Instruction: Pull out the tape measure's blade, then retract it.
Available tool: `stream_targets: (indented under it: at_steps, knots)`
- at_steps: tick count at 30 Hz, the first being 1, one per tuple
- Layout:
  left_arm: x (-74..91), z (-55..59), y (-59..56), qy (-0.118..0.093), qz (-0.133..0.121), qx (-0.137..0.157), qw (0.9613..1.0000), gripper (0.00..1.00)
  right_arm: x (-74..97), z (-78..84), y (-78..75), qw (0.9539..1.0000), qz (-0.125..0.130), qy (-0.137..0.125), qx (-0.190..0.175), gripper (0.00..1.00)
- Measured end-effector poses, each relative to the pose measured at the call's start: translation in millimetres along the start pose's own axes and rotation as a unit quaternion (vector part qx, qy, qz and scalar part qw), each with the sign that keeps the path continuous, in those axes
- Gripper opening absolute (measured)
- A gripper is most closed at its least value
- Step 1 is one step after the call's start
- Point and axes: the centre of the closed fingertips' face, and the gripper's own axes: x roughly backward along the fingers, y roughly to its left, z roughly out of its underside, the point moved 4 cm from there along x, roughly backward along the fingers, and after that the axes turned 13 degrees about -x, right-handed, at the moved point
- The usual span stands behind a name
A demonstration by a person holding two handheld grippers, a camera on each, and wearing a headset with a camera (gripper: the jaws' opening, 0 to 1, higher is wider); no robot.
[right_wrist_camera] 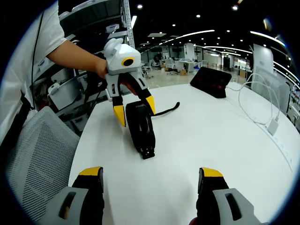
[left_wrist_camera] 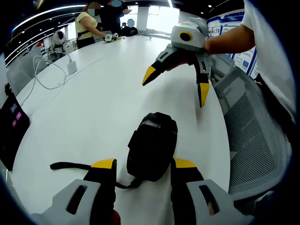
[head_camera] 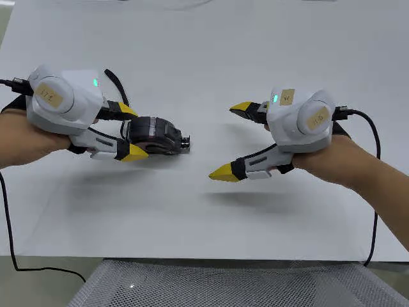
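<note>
On the white tabletop [head_camera: 192, 51], over on the left side of the head view, I have the left gripper [head_camera: 131, 131] closed around the black tape measure with grey and red trim [head_camera: 156, 135]. Its yellow-tipped jaws sit one on each flank of the case, narrowed onto it. The case stands on its edge on the table, and its small metal hook end points across toward the right gripper [head_camera: 231, 139]. I see no length of blade drawn out; the hook sits right at the mouth of the case.

From the left gripper view, the tape measure [left_wrist_camera: 152, 145] lies between the two yellow pads of the left gripper [left_wrist_camera: 144, 164]. Its thin black wrist strap [left_wrist_camera: 70, 166] trails flat on the table to the left. Farther off in that view the right gripper [left_wrist_camera: 176, 84] hangs above the table with its jaws spread wide and nothing between them.

The right gripper view agrees: the right gripper [right_wrist_camera: 151, 172] has its jaws far apart and aims at the tape measure [right_wrist_camera: 142, 126], well apart from it. Beyond, the left gripper [right_wrist_camera: 135, 109] pinches the case from above.

A grey mesh chair back [head_camera: 223, 284] shows at the near table edge. A dark tablet [right_wrist_camera: 213, 82] and a white looped cable [right_wrist_camera: 262, 108] lie farther along the table.
</note>
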Motion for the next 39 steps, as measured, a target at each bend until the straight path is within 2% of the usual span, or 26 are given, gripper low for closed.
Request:
stream_targets:
  at_steps: [16,25,33,39]
  knots:
    - [-1.5,-0.6,-3.3,0.004,0.012,-0.024,0.9996,0.28,-6.2,1.9,2.3,0.9999,-0.005,0.008,0.004,0.78]
    - [-2.5,-0.5,-2.2,0.007,0.011,-0.029,0.9995,0.28,-10.1,1.7,3.1,0.9998,-0.006,0.011,0.012,0.75]
    - [-2.9,-0.4,-1.9,0.023,0.010,-0.045,0.9987,0.27,-17.5,0.1,1.5,0.9996,-0.007,0.015,0.023,0.70]
    - [-2.7,-0.4,-2.2,0.029,0.009,-0.045,0.9985,0.26,-25.1,-1.8,0.9,0.9992,-0.011,0.017,0.034,0.65]
